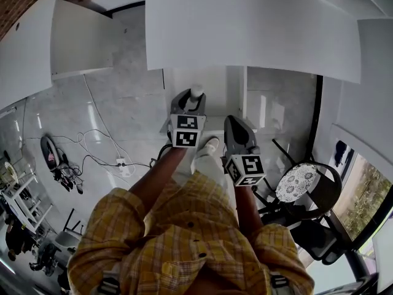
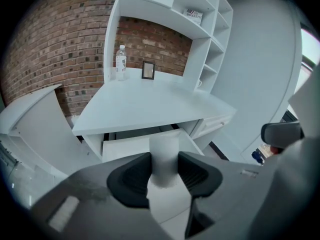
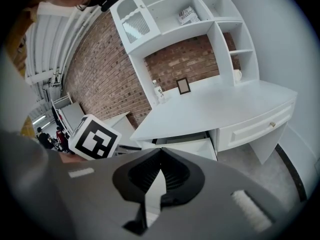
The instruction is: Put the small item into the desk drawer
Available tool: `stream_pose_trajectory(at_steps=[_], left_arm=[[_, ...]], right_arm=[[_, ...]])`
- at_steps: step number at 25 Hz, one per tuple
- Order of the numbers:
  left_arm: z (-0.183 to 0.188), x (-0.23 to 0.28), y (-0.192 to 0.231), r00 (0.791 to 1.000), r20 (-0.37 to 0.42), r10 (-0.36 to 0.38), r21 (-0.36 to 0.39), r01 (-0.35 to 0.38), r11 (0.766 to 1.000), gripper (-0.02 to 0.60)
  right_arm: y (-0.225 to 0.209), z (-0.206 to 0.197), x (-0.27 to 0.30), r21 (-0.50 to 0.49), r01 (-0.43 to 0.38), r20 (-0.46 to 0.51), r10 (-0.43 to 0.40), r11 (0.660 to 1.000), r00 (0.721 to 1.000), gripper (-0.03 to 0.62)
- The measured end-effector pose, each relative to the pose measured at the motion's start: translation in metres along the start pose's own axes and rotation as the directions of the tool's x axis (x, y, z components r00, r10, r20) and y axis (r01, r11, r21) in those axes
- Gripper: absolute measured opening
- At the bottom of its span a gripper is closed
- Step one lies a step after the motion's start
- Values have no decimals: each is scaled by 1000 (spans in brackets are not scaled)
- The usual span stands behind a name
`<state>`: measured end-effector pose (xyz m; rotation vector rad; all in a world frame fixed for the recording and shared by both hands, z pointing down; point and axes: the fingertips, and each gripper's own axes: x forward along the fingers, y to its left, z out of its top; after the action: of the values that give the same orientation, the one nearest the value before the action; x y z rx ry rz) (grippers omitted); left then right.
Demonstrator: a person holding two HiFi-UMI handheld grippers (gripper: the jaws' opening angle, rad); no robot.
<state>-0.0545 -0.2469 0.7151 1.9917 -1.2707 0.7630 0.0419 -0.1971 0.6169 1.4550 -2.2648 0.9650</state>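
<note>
Place: home office
Centre: white desk
Behind desk: brick wall
Above desk: hutch shelves
On desk: picture frame

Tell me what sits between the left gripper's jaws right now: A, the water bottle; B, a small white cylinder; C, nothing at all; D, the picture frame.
B: in the left gripper view, the left gripper has its pads closed on a small white cylinder, while the water bottle and picture frame stand far back on the desk.
</note>
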Motion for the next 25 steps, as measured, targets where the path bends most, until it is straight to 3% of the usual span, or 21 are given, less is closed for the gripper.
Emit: stream_pose_trajectory(at_steps=[11,25], left_arm=[[-35,45,13,992,-125,20,-93,-32,995,175],[-66,82,36,972,-233,26,-219,-78,973,175]], right_arm=[[-11,-11,3,12,20,-24,-19,1000,1000,-2],[-10,-20,5,5,27,-50,-27,1000,998,-2]])
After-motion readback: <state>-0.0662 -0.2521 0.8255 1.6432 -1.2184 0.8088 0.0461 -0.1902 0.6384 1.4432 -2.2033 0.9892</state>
